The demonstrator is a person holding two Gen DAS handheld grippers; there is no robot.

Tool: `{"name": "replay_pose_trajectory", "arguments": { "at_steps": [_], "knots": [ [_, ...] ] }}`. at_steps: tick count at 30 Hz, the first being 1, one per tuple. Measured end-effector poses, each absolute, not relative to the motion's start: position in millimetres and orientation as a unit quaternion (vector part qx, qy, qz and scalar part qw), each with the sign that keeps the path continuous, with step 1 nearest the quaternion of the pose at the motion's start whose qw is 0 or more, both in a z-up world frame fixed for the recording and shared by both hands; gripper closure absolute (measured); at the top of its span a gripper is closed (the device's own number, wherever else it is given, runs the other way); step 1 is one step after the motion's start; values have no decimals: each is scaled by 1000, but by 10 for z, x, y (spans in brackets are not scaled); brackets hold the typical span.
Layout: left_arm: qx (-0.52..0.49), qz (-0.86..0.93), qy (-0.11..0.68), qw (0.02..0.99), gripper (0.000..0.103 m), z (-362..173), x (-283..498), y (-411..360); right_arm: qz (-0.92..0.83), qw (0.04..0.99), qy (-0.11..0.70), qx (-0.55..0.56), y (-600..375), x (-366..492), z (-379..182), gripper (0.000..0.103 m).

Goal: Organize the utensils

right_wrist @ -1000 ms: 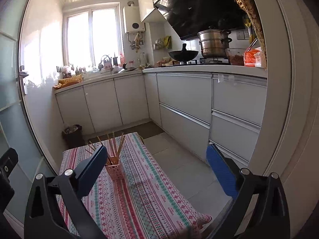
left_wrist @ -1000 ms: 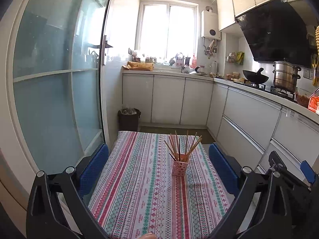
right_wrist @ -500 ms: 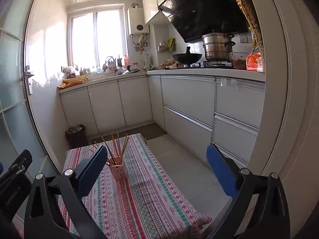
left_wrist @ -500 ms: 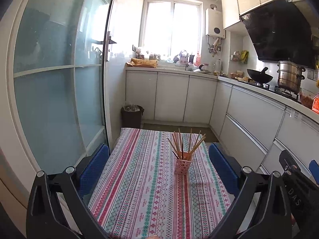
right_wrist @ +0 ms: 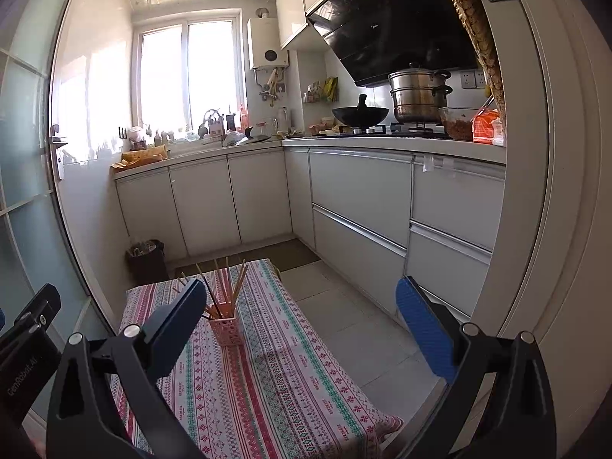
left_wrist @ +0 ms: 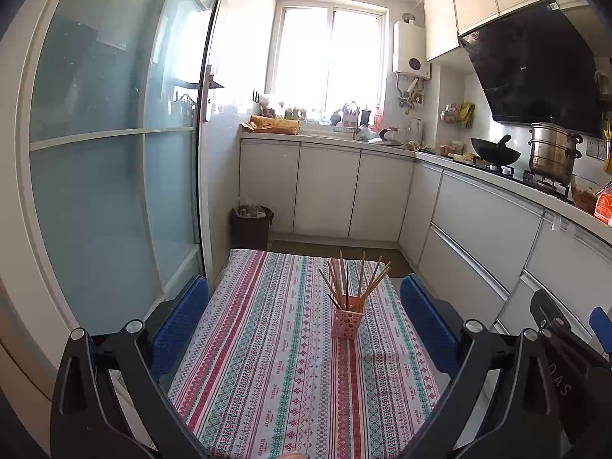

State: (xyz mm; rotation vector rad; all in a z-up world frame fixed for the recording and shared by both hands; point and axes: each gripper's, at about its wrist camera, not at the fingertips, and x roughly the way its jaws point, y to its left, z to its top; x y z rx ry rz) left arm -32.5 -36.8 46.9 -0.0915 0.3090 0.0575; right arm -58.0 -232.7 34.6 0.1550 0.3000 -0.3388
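A pink perforated holder stands upright on the striped tablecloth, with several wooden chopsticks fanned out of its top. It also shows in the right wrist view with the chopsticks. My left gripper is open and empty, held above the table's near end, well short of the holder. My right gripper is open and empty, to the right of the holder, partly over the floor. The right gripper's body shows at the left wrist view's right edge.
White kitchen cabinets run along the back and right. A wok and a steel pot sit on the stove. A dark bin stands by the glass sliding door. Tiled floor lies right of the table.
Both grippers have risen and drawn back a little, so the holder sits slightly lower and farther in view. Both stay open and empty.
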Motion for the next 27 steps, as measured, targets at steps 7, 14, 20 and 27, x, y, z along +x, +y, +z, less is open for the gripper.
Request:
{"name": "replay_pose_trajectory", "arguments": {
  "at_steps": [7, 14, 20, 27],
  "knots": [
    [-49, 29, 149, 987, 7, 496, -344, -338, -167, 972, 147, 77, -2314, -579, 361, 6],
    [-49, 30, 148, 987, 7, 500, -348, -347, -164, 972, 148, 78, -2310, -585, 352, 6],
    [-50, 29, 149, 987, 7, 495, -351, -341, -163, 972, 147, 81, -2301, -593, 346, 6],
    [-52, 24, 151, 987, 7, 490, -355, -339, -163, 972, 148, 82, -2298, -586, 345, 6]
  ]
}}
